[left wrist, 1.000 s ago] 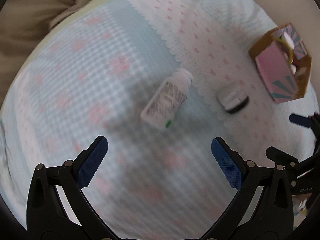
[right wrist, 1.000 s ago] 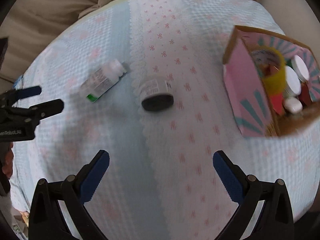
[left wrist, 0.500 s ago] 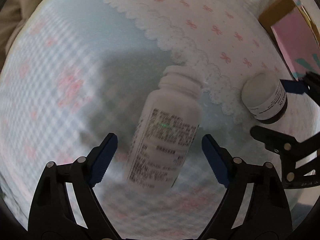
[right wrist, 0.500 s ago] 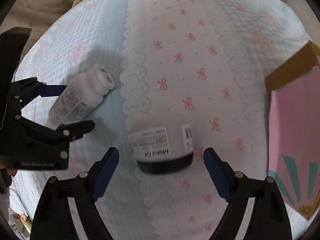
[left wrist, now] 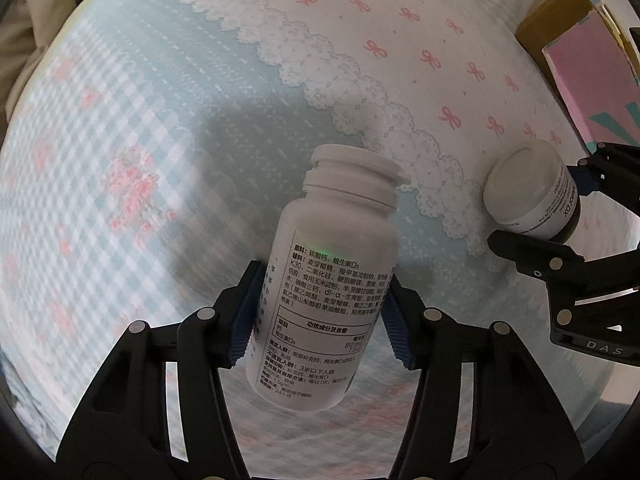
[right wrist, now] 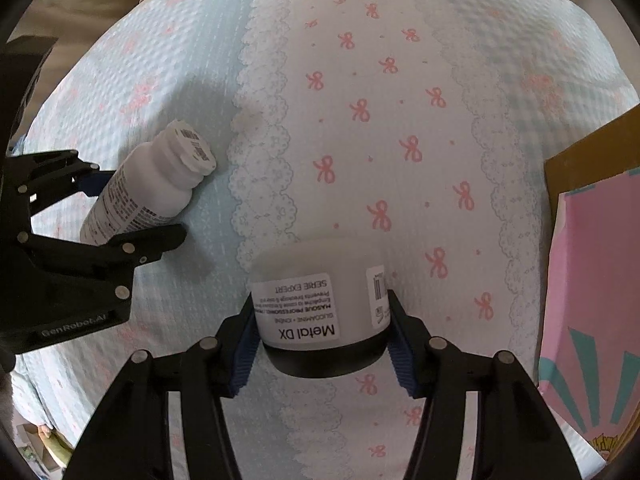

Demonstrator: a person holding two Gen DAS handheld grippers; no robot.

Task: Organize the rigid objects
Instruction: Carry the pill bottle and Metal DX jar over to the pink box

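1. The left gripper (left wrist: 318,312) is closing its blue pads onto the white pill bottle (left wrist: 324,292), which lies on the blue checked part of the bedspread (left wrist: 120,120), cap toward the lace edge.
2. Open cloth spreads to the bottle's left.
3. The right gripper (right wrist: 320,336) is clenched on the Metal DX jar (right wrist: 320,308).
4. The pink box (right wrist: 592,280) stands near at far right.

Jar (right wrist: 320,304) between right gripper (right wrist: 320,340) fingers (right wrist: 243,354)
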